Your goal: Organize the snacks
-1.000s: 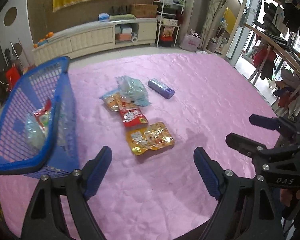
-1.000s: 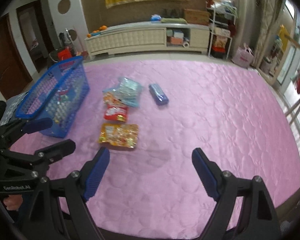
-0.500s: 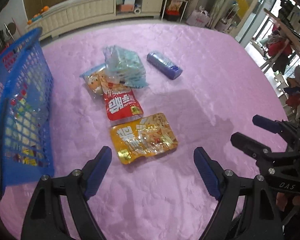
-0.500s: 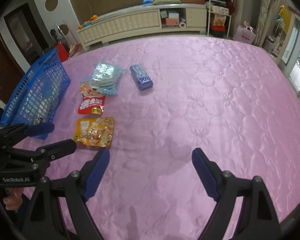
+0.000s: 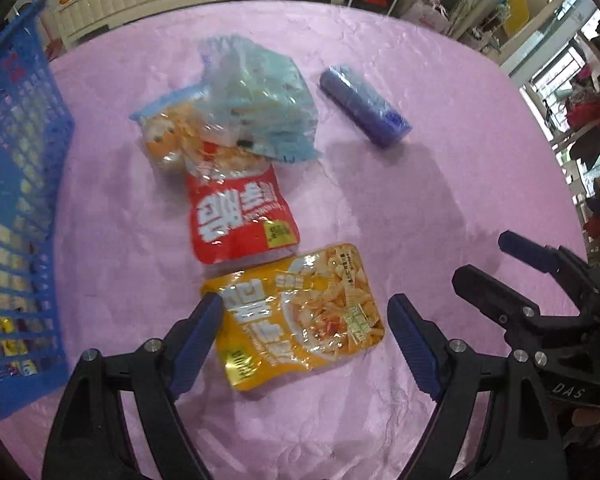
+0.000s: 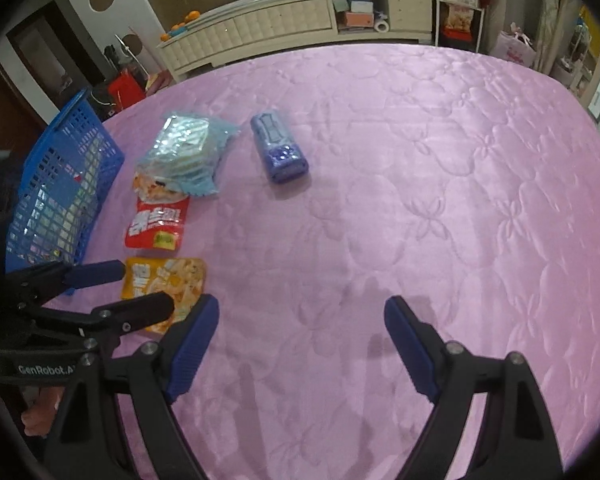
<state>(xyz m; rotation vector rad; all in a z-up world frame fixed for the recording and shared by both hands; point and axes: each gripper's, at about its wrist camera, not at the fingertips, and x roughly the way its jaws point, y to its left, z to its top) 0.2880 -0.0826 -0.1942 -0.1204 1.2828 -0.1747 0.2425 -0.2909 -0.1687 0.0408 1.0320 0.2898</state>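
Your left wrist view puts the yellow snack packet (image 5: 300,312) right between the fingers of the left tongs (image 5: 306,344), which stand released, wide apart and gripping nothing. That view alone lets you read the glossy print — noodle-like strips on yellow foil. Your right wrist view shows what the left crops: the broad quilted pink bedspread (image 6: 440,200) stretching away bare, and the white low cabinet (image 6: 284,24) behind it. There the right tongs (image 6: 302,344) are also released, over bare fabric, well apart from the snacks.

Count five loose items: the yellow packet, one red packet (image 5: 240,216) with white lettering just beyond it, one orange-printed clear packet (image 5: 168,136) partly under one pale blue bag (image 5: 260,108), and one purple roll-shaped pack (image 5: 364,108) lying apart to the right. One blue mesh basket (image 5: 16,184) stands at the left edge — a few wrapped things show through its wall, too blurred to name.
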